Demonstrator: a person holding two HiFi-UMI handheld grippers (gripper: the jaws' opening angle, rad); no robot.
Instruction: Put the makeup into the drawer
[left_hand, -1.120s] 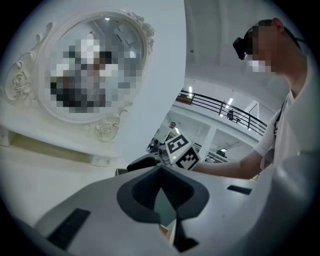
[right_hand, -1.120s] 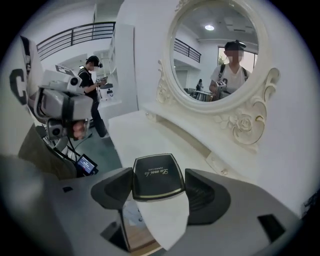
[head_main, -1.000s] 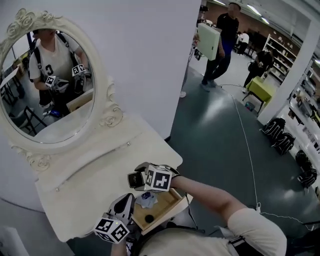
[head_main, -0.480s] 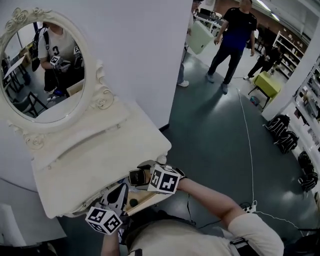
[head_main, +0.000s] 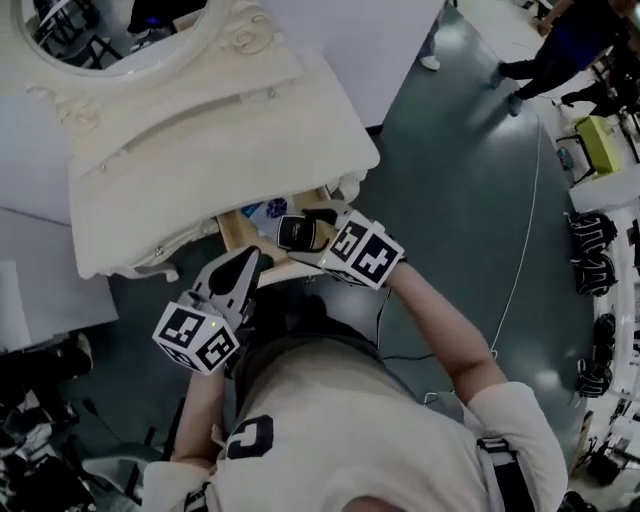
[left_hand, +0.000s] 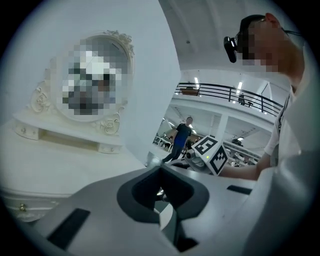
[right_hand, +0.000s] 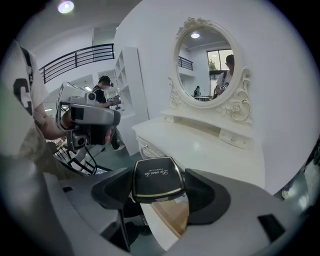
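A black square makeup compact (right_hand: 157, 179) with a gold edge sits between the jaws of my right gripper (right_hand: 159, 189), which is shut on it. In the head view, the right gripper (head_main: 300, 235) holds the compact (head_main: 295, 232) over the front edge of the open wooden drawer (head_main: 232, 228) of the white dressing table (head_main: 200, 170). A blue-and-white item (head_main: 268, 209) lies inside the drawer. My left gripper (head_main: 236, 275) hangs just in front of the drawer, nearer my body, with its jaws together and nothing in them. The left gripper view shows the same shut gripper (left_hand: 160, 175).
An oval mirror (right_hand: 207, 65) in a carved frame stands on the tabletop against the white wall. A grey floor (head_main: 470, 160) lies to the right, crossed by a thin cable (head_main: 520, 250). A person's legs (head_main: 545, 55) show at the upper right, and dark bags (head_main: 595, 260) line the right edge.
The head view has tipped downward, so the table now sits at the top. My right gripper still holds the compact by the drawer. My left gripper has drawn back toward my body.
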